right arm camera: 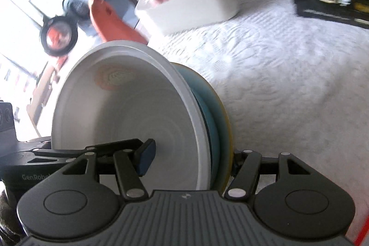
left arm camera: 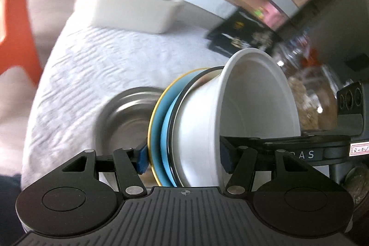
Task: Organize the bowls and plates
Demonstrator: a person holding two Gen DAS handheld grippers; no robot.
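A stack of dishes is held on edge between both grippers: a white bowl nested in a black-rimmed dish and blue plates, the outermost with a yellow rim. My left gripper is shut on the stack's edge, pads on the blue plate and the white bowl. In the right wrist view the white bowl faces me with the blue plates behind it. My right gripper is shut on the same stack. A steel bowl lies on the white cloth behind the stack.
A white quilted cloth covers the table. A white rectangular tub with items stands at the back. A black box lies at the back right. Glass jars stand at right. An orange chair is at left.
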